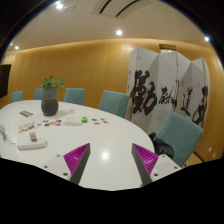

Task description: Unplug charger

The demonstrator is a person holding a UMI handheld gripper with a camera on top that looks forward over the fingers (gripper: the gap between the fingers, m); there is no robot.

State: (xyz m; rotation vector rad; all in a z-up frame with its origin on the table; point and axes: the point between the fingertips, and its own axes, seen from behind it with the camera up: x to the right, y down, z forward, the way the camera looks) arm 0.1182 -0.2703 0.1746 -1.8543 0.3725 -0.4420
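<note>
while my gripper (112,160) hangs wide open and empty over the white table (100,135), i read plant (50,92), chairs (113,101), folding screen (170,90), spot no charger, so i'm searching and must find it next.

The gripper (111,160) presents two fingers in the gripper view. Each finger is a dark, near-black body with a blunt, angular tip. The inner face of each finger carries a magenta pad (76,156) of roughly triangular outline, wider toward the finger tip and narrowing toward the base. The pad surface shows a fine ribbed or striped texture. The two fingers are mirror images of one another. The outer edges of the finger bodies form a thin dark border around each pad. No cables, screws or markings can be made out on the fingers.
</note>
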